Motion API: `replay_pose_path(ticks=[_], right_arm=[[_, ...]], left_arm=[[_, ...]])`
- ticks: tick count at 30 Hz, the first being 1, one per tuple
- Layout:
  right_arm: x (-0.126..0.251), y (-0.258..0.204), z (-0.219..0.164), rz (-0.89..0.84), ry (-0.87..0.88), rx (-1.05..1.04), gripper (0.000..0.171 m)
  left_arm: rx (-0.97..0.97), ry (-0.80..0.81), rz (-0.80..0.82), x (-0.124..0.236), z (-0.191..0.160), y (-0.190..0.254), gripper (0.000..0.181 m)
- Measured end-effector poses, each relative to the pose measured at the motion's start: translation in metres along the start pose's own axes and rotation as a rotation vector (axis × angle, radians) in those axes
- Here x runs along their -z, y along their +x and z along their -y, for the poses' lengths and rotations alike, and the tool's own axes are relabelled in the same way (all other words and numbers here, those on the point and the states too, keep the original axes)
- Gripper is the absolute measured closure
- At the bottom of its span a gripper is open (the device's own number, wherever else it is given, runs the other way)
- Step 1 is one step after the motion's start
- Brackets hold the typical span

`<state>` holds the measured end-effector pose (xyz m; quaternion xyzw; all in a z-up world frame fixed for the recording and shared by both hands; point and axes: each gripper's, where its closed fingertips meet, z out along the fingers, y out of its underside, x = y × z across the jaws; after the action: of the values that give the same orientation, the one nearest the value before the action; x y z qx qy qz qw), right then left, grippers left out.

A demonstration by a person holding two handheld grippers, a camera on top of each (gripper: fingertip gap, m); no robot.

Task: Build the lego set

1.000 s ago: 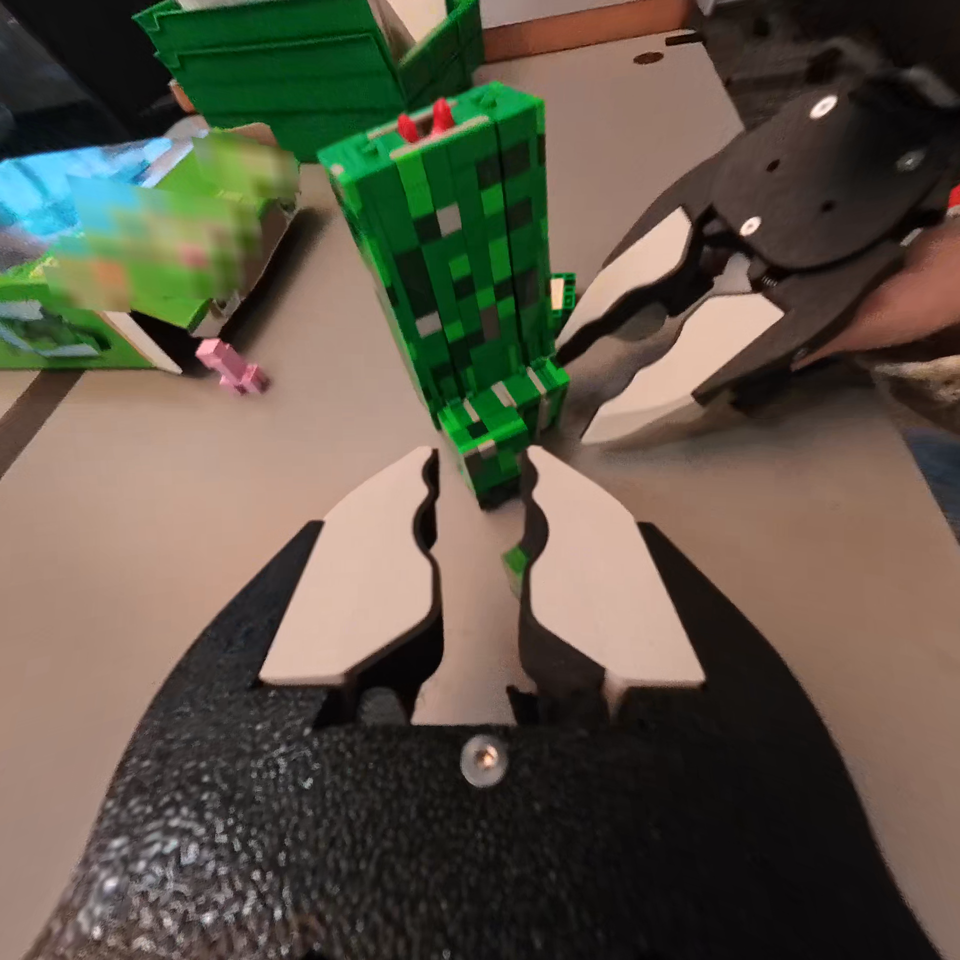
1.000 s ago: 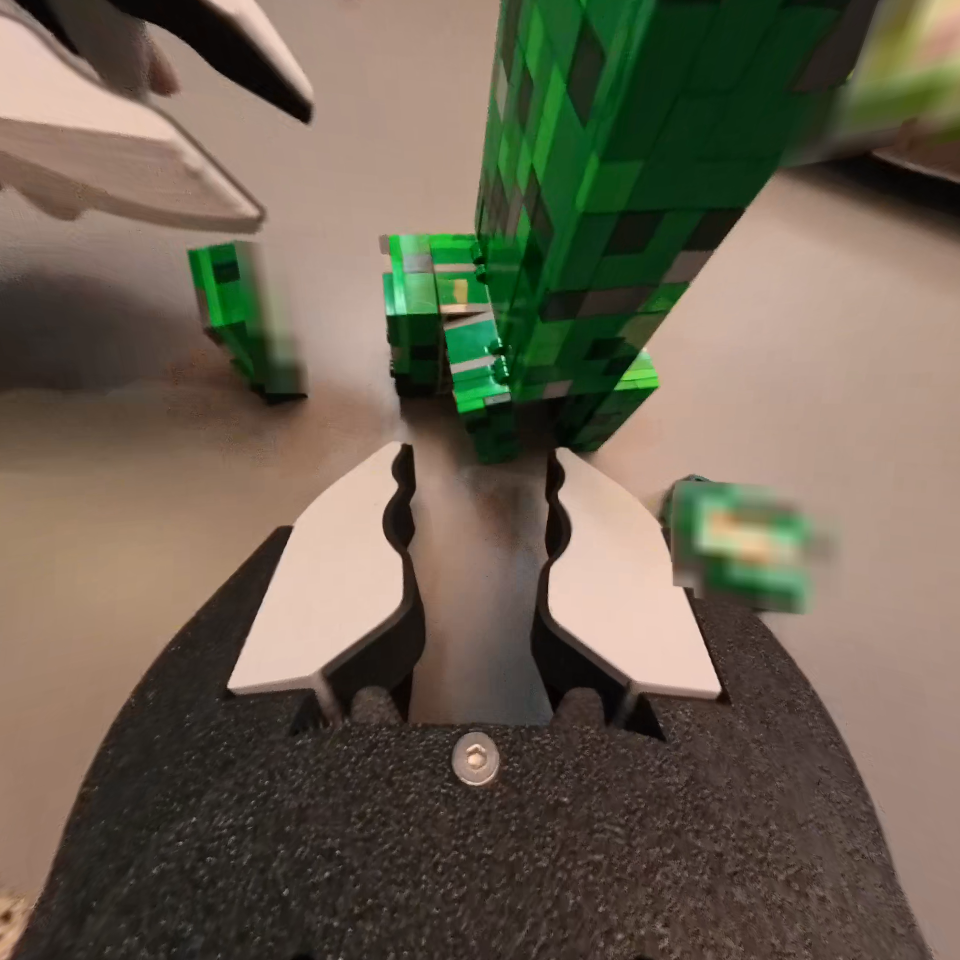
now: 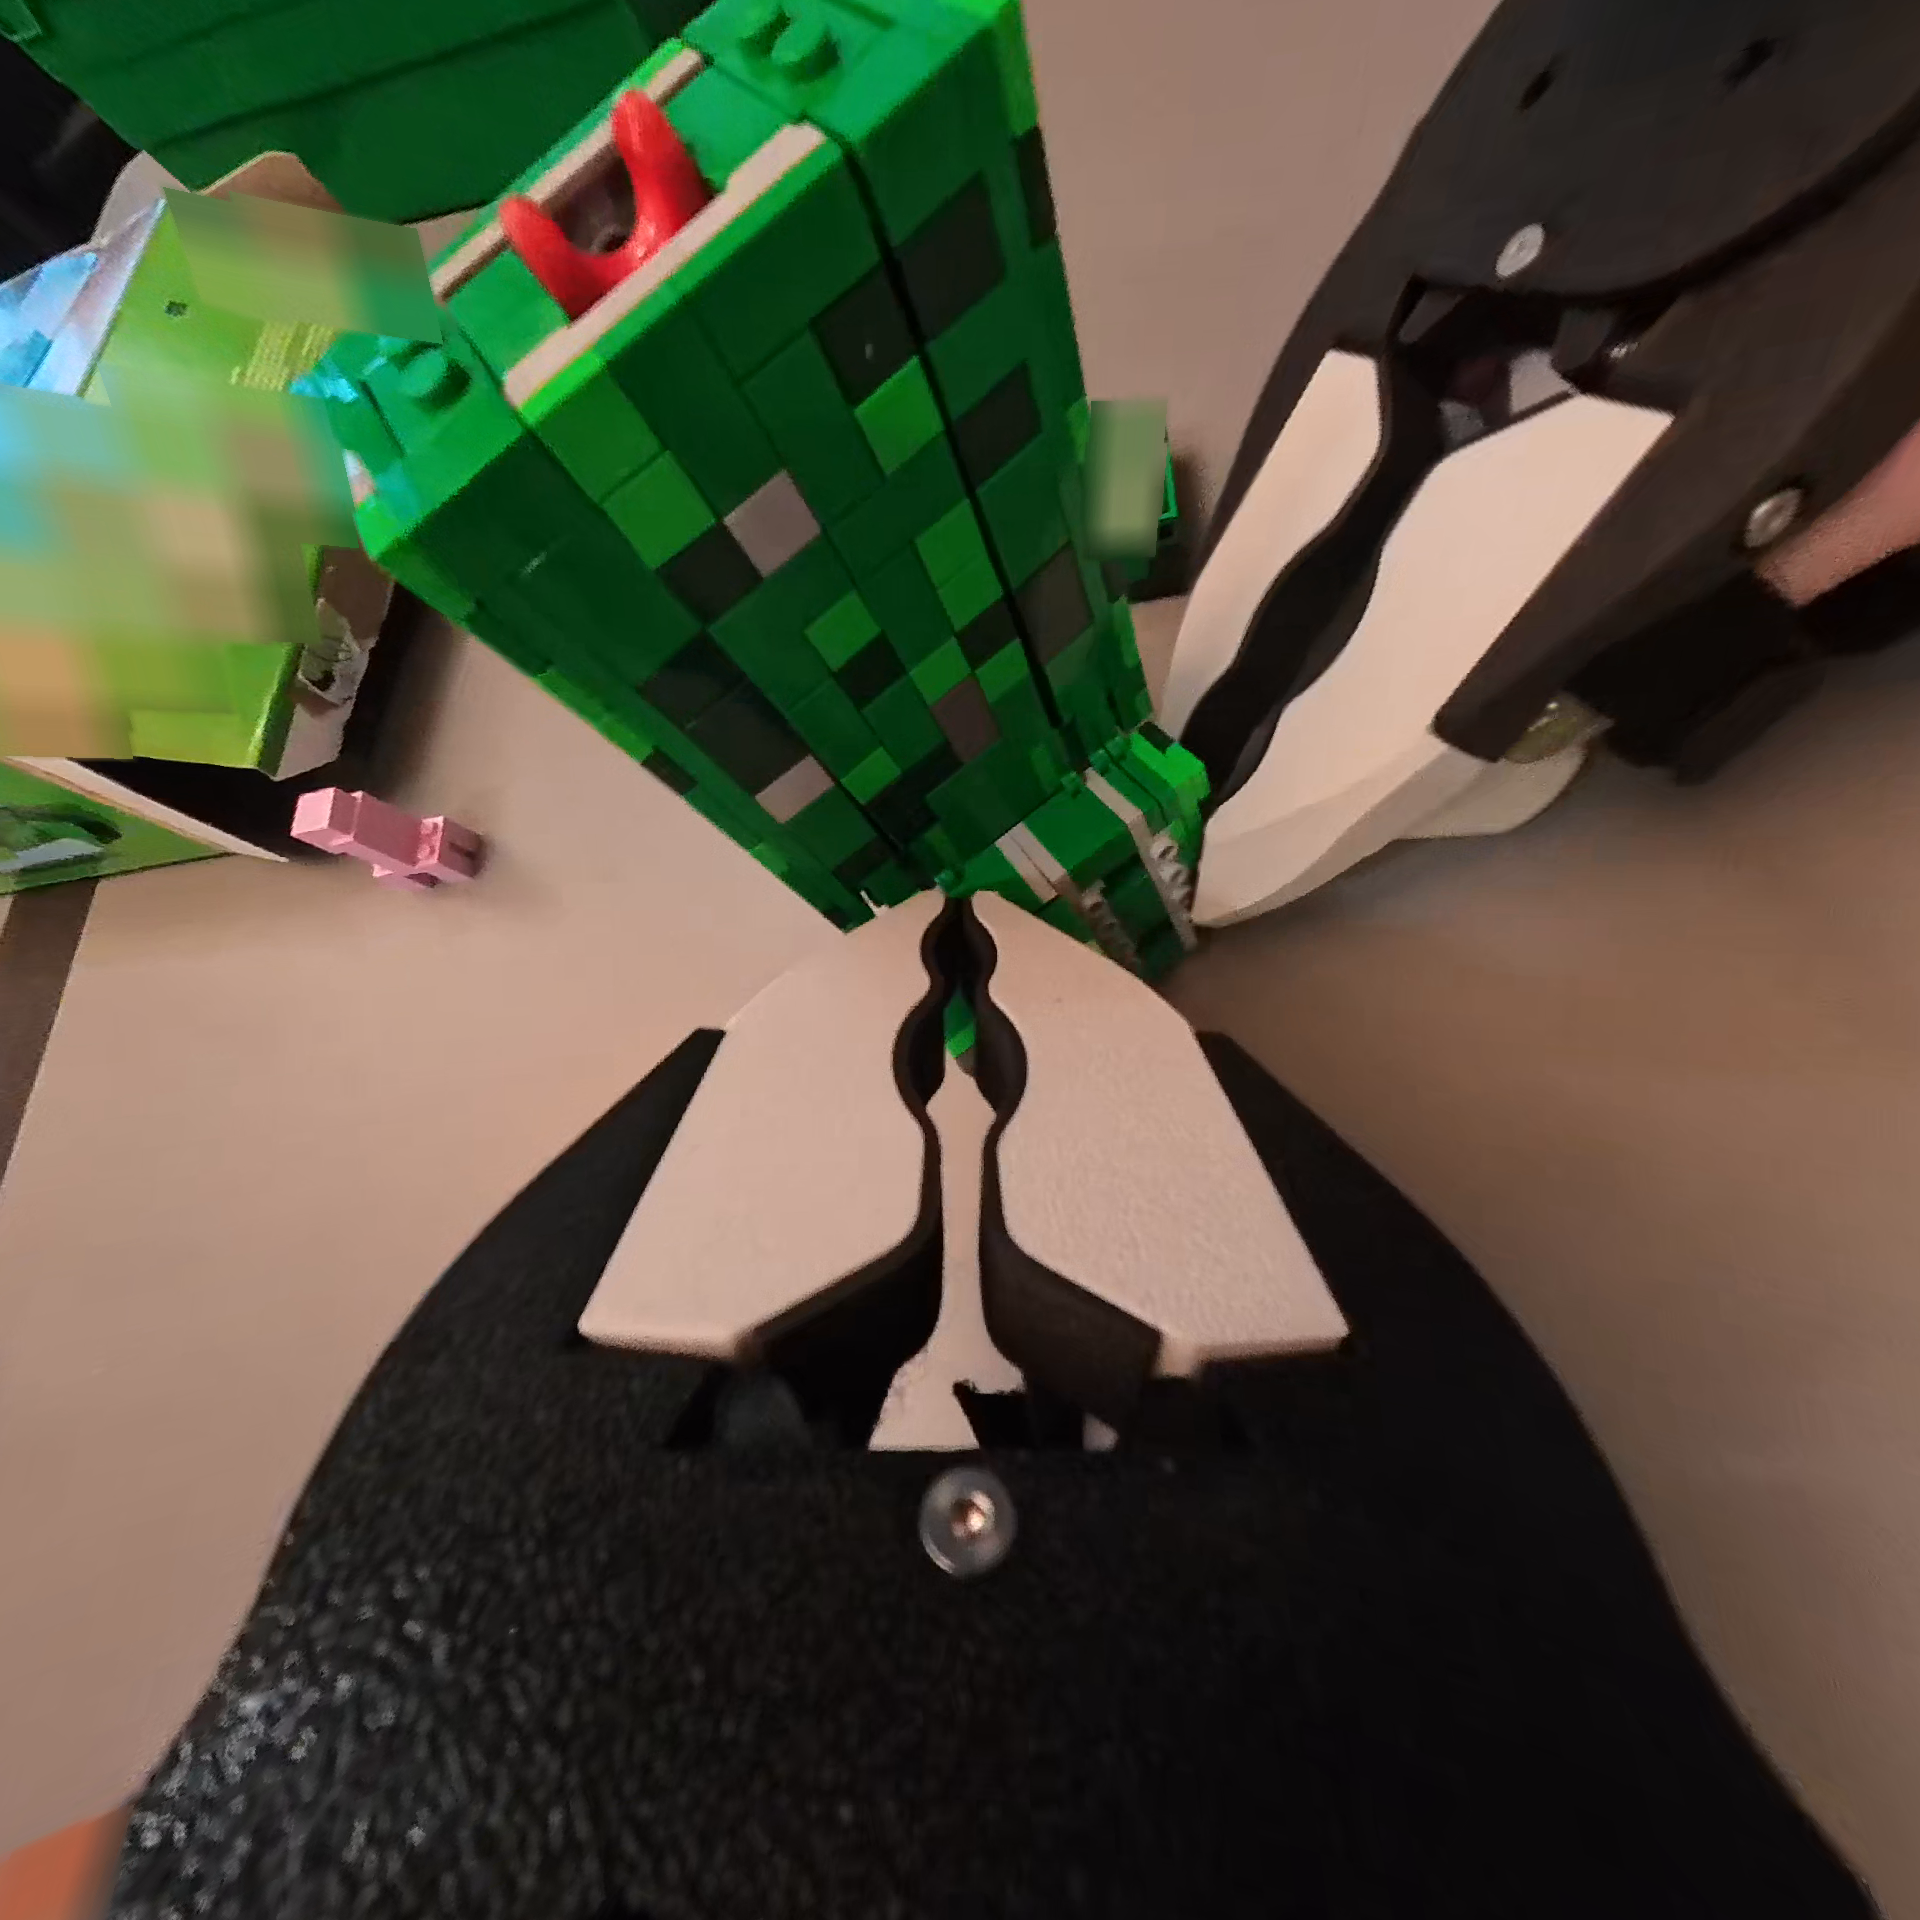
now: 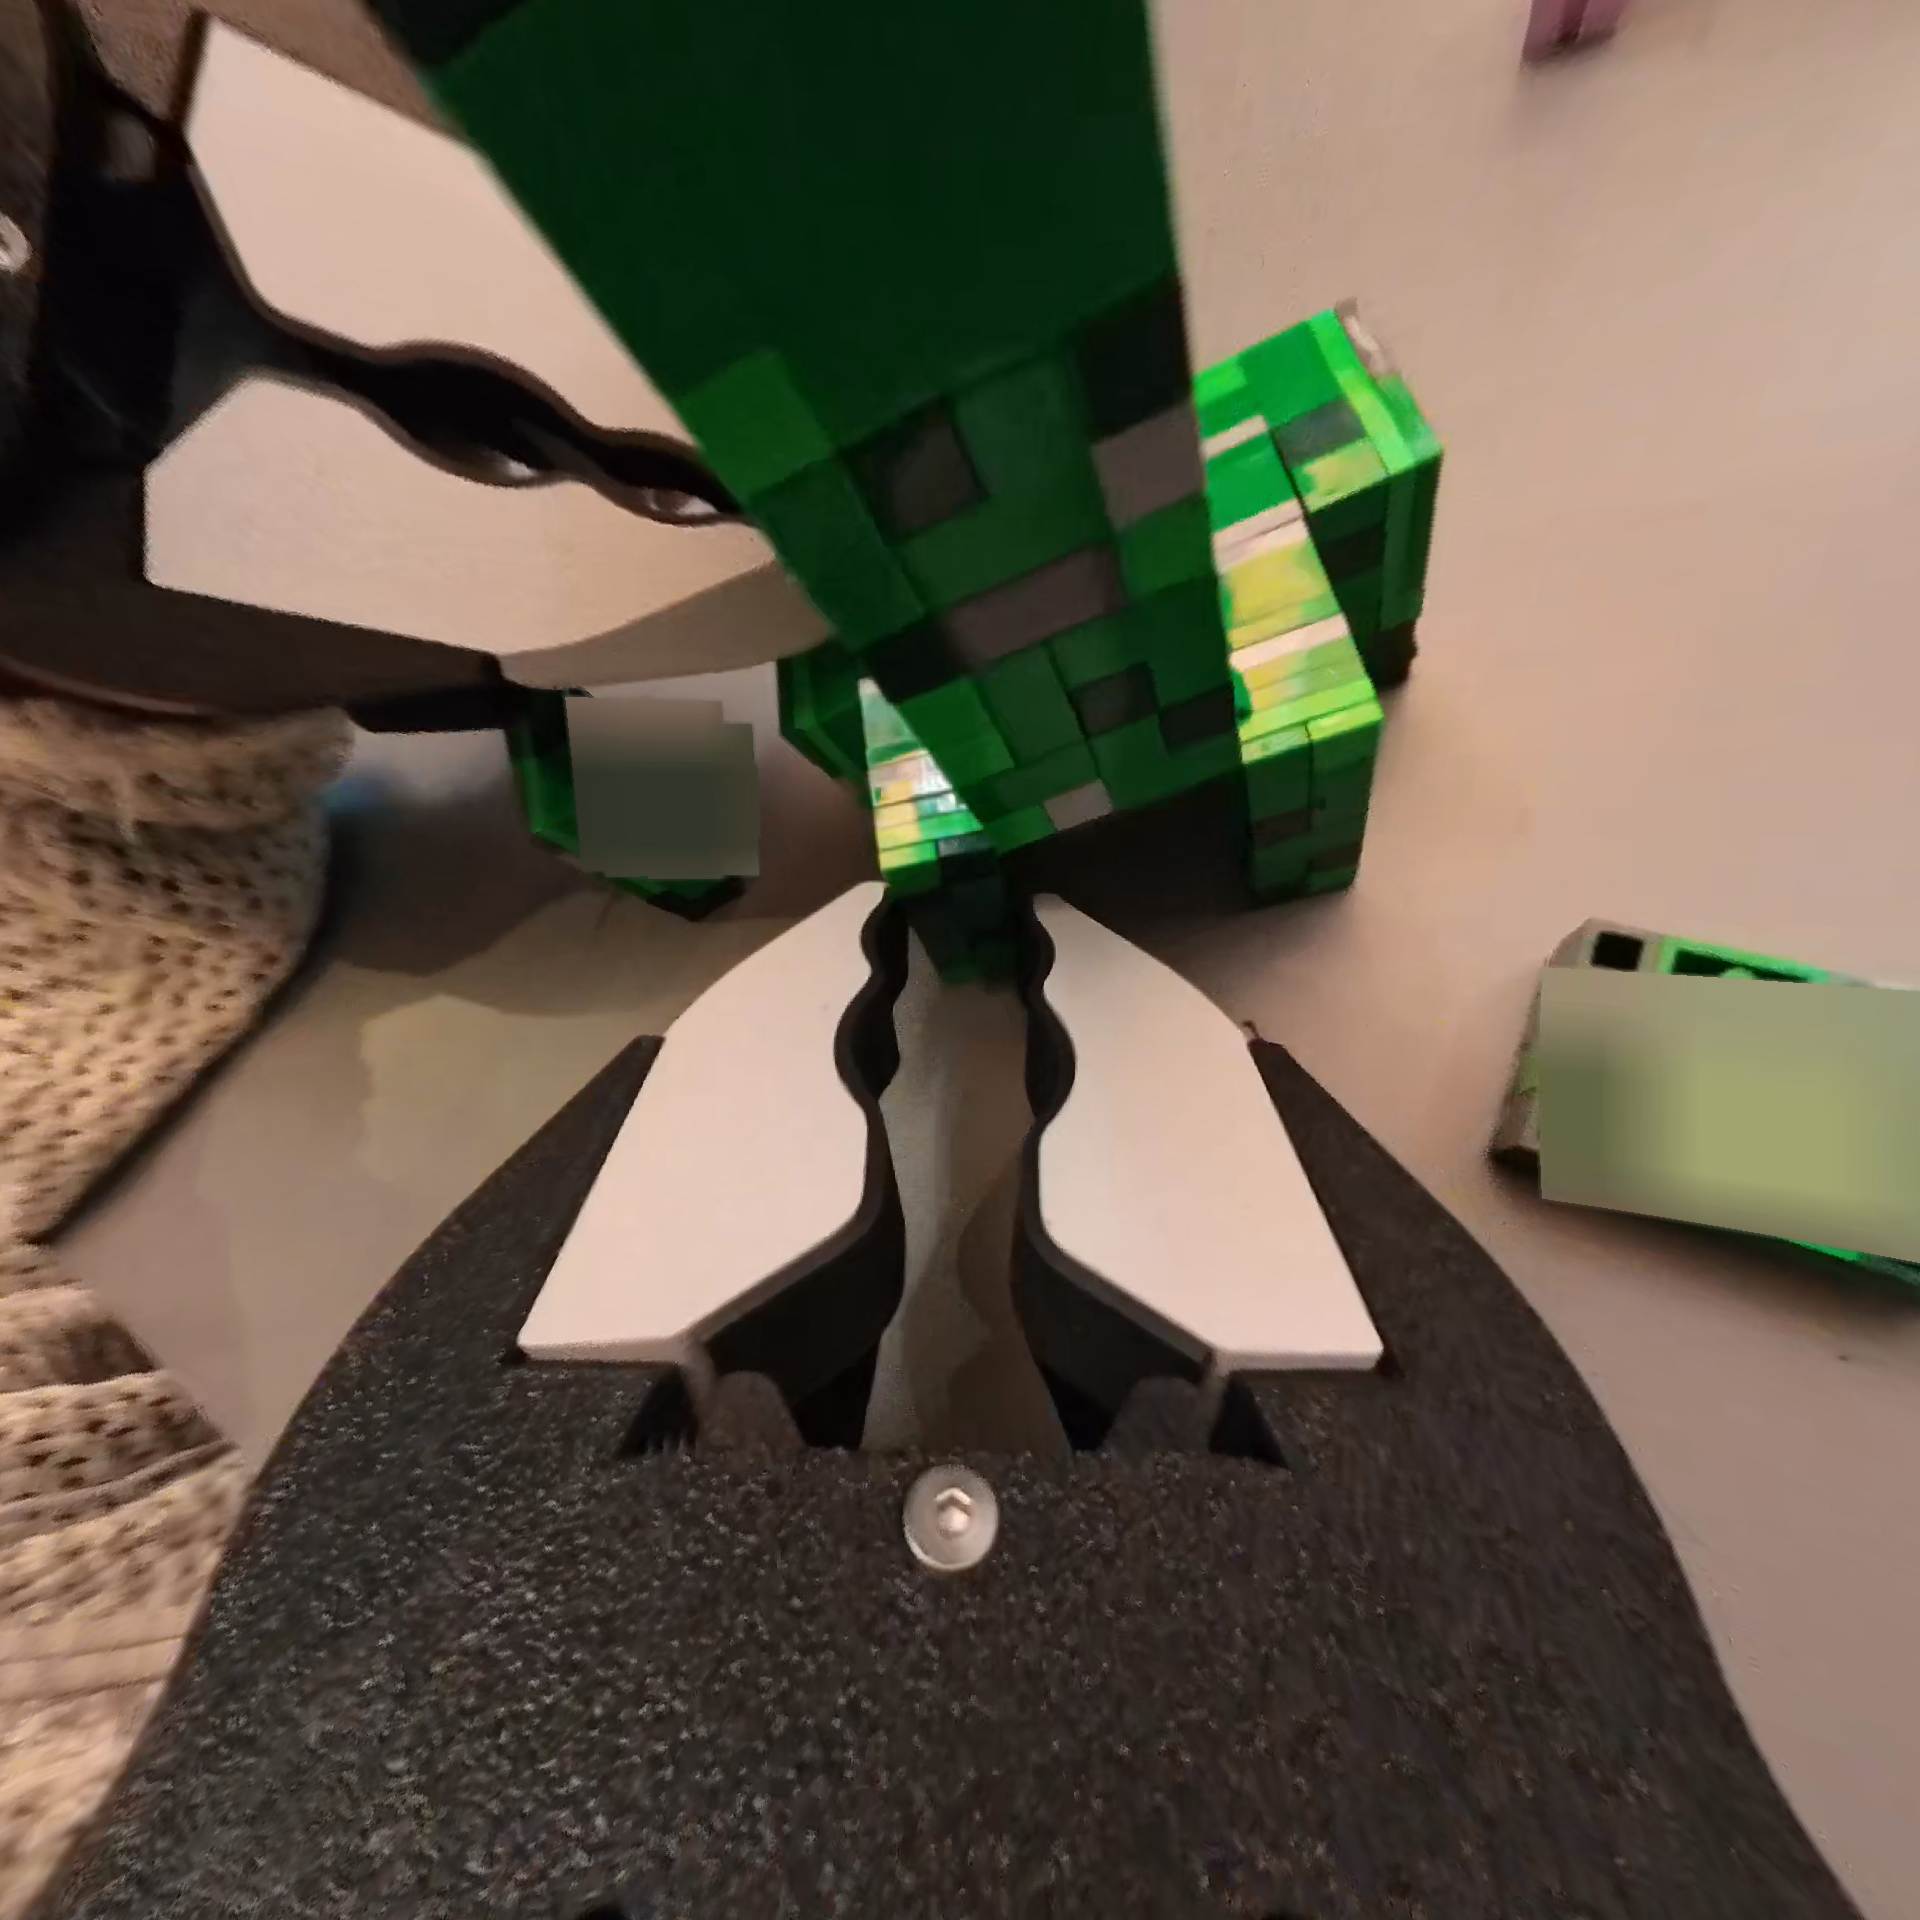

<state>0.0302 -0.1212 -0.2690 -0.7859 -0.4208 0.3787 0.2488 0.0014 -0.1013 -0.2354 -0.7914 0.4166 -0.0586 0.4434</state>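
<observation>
Gripped low from two sides: green figure (image 3: 831, 540) upright on the bench (image 3: 312, 1195), left tongs (image 3: 956, 920) clenched almost shut on a thin green edge at its base, right tongs (image 4: 961, 925) closed around a dark foot block on the neighbouring side, though blur there makes the contact only probable. Held down by the feet, most likely, to steady the tall body while a leg gets seated, keeping the top free and the weight on the bench.

From the left wrist view only: red clip (image 3: 613, 208) sunk in a slot on the figure's top, studs bare around it, pink piece (image 3: 384, 836) loose on the bench to the side. From the right wrist view only: another green block (image 4: 1340, 540) behind the figure, apparently separate, and a knitted sleeve (image 4: 156, 883) beside the left tongs
</observation>
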Motion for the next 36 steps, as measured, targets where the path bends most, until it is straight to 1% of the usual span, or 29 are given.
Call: replay_pose_path(ticks=[1,5,7,8,9,10,15,21,23,25,28,30,36], right_arm=[[0.0,-0.002,0.0,0.03,0.002,-0.041,0.152],[0.003,-0.012,0.001,0.182,0.029,-0.231,0.151],[0.005,-0.017,0.004,0.258,0.058,-0.31,0.143],[0.007,-0.02,0.005,0.292,0.075,-0.341,0.137],[0.008,-0.022,0.006,0.319,0.088,-0.366,0.132],[0.009,-0.024,0.007,0.337,0.099,-0.38,0.13],[0.014,-0.033,0.011,0.431,0.153,-0.438,0.126],[0.025,-0.042,0.019,0.592,0.24,-0.542,0.12],[0.025,-0.041,0.019,0.58,0.248,-0.562,0.12],[0.021,-0.041,0.015,0.526,0.229,-0.522,0.123],[0.018,-0.047,0.014,0.5,0.208,-0.478,0.118],[0.019,-0.049,0.016,0.519,0.222,-0.484,0.114],[0.029,-0.053,0.024,0.635,0.299,-0.538,0.114]], left_arm=[[0.012,0.005,-0.005,0.0,0.0,0.0,0.181],[0.027,0.017,-0.012,0.0,0.0,0.0,0.181],[0.018,0.015,-0.006,0.0,0.0,0.0,0.181],[0.015,0.014,-0.004,0.0,0.0,0.0,0.181],[0.014,0.014,-0.002,-0.001,0.0,0.0,0.181],[0.014,0.015,-0.002,-0.001,0.0,0.0,0.181],[0.01,0.018,0.007,-0.001,0.001,0.0,0.181],[0.008,0.021,0.008,-0.001,0.001,0.0,0.181],[0.013,0.024,0.004,-0.001,0.001,0.0,0.181],[0.013,0.024,0.005,-0.001,0.001,0.0,0.181],[0.01,0.022,0.007,-0.001,0.001,0.0,0.181],[0.011,0.022,0.007,-0.001,0.001,-0.001,0.181],[0.004,0.021,0.01,-0.001,0.001,-0.001,0.181]])
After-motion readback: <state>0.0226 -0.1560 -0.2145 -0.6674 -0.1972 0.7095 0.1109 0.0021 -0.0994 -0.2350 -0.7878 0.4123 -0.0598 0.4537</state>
